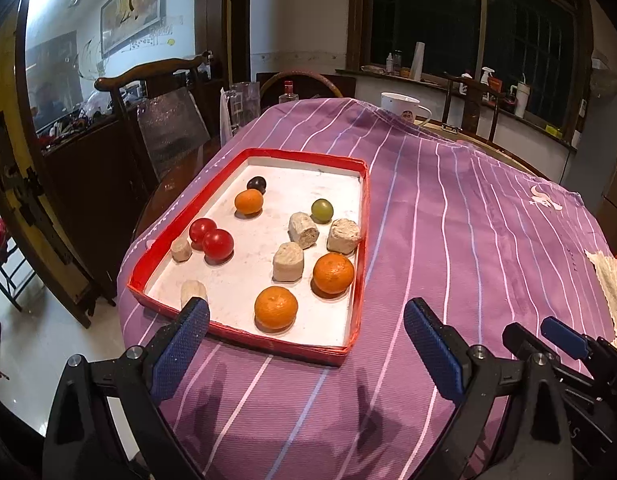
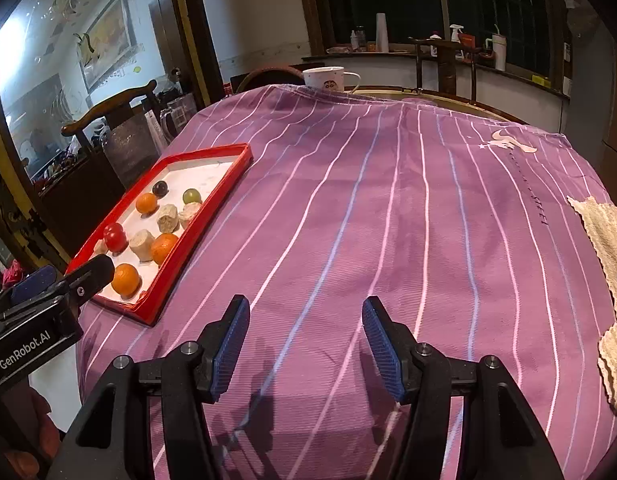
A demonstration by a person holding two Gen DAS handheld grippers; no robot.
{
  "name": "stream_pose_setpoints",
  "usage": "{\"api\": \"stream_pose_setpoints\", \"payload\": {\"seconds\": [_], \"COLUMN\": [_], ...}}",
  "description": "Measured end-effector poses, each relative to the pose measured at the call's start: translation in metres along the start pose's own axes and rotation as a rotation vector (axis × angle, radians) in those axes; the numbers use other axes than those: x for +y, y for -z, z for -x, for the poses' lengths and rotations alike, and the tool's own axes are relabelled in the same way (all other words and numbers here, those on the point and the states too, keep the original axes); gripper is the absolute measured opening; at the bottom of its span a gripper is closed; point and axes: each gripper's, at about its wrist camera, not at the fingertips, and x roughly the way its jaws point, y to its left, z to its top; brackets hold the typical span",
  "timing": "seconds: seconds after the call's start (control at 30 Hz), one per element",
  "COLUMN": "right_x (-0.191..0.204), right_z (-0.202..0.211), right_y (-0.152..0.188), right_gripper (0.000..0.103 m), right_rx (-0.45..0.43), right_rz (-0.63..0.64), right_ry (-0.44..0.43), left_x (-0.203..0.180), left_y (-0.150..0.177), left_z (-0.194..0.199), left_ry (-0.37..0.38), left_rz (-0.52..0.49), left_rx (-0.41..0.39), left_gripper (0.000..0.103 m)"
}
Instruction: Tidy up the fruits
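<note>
A red-rimmed tray [image 1: 360, 240] with a white floor lies on the purple striped cloth. In it are three oranges [image 1: 276, 307], two red tomatoes [image 1: 217, 243], a green fruit [image 1: 322, 210], a dark plum [image 1: 256, 184] and several beige chunks [image 1: 288, 262]. My left gripper [image 1: 306, 326] stands open at the tray's near rim, nothing between its blue pads. The right wrist view shows the same tray [image 2: 200, 224] at the left. My right gripper [image 2: 306, 328] hangs open over bare cloth, empty.
A white mug [image 1: 400, 106] stands at the table's far edge, a beige crocheted cloth [image 2: 608, 264] lies at the right. A wooden chair [image 1: 148, 76] and a glass jug [image 1: 240, 108] stand beyond the table's left side. The table edge drops off at the left.
</note>
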Motion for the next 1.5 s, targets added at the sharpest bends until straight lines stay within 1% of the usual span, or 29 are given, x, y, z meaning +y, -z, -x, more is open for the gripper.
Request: {"api": "stream_pose_setpoints", "payload": {"seconds": [0.23,0.33,0.47,0.53,0.6,0.67,0.7,0.77,0.83,0.87,0.97,1.03,1.13,1.17,1.27,1.3,1.4,1.5], "right_x": [0.01,0.012,0.016,0.016,0.017,0.018,0.02,0.022,0.026,0.027,0.03,0.029,0.027,0.027,0.029,0.032,0.038,0.039], "right_z": [-0.002,0.0,0.003,0.005,0.007,0.011,0.013,0.016,0.02,0.021,0.025,0.026,0.025,0.025,0.026,0.026,0.025,0.022], "right_y": [0.002,0.002,0.003,0.003,0.003,0.004,0.004,0.005,0.006,0.006,0.008,0.008,0.008,0.008,0.009,0.01,0.012,0.013], "right_gripper": [0.064,0.064,0.064,0.064,0.064,0.064,0.064,0.064,0.064,0.065,0.065,0.065,0.065,0.065,0.066,0.066,0.067,0.068], "right_rx": [0.002,-0.007,-0.017,-0.026,-0.038,-0.057,-0.063,-0.079,-0.095,-0.102,-0.118,-0.119,-0.112,-0.112,-0.117,-0.118,-0.114,-0.104], "right_rz": [0.02,0.032,0.041,0.043,0.044,0.051,0.056,0.07,0.086,0.093,0.105,0.102,0.096,0.096,0.112,0.122,0.14,0.14], "right_ry": [-0.012,-0.019,-0.025,-0.028,-0.03,-0.034,-0.036,-0.042,-0.046,-0.044,-0.038,-0.038,-0.041,-0.041,-0.046,-0.047,-0.053,-0.05], "left_x": [0.004,0.003,0.001,0.001,0.002,0.004,0.006,0.011,0.014,0.016,0.012,0.011,0.017,0.019,0.019,0.019,0.018,0.02], "left_y": [-0.001,-0.001,-0.001,-0.001,-0.001,-0.001,0.0,0.0,0.0,0.003,0.003,0.004,0.007,0.006,0.007,0.007,0.009,0.011], "left_z": [-0.001,0.002,0.011,0.019,0.033,0.047,0.058,0.072,0.08,0.082,0.078,0.074,0.069,0.065,0.054,0.049,0.04,0.035], "left_ry": [-0.005,-0.015,-0.039,-0.057,-0.092,-0.109,-0.107,-0.078,-0.031,-0.017,-0.042,-0.05,0.011,0.03,0.054,0.048,0.037,0.029], "left_rz": [0.012,0.009,0.005,0.007,0.014,0.025,0.04,0.066,0.082,0.084,0.059,0.053,0.083,0.089,0.079,0.078,0.076,0.074], "left_rx": [-0.004,-0.022,-0.069,-0.111,-0.192,-0.271,-0.331,-0.4,-0.438,-0.436,-0.42,-0.395,-0.379,-0.354,-0.284,-0.261,-0.222,-0.199], "left_gripper": [0.098,0.098,0.098,0.098,0.098,0.102,0.103,0.103,0.103,0.103,0.103,0.103,0.103,0.103,0.103,0.103,0.103,0.103]}}
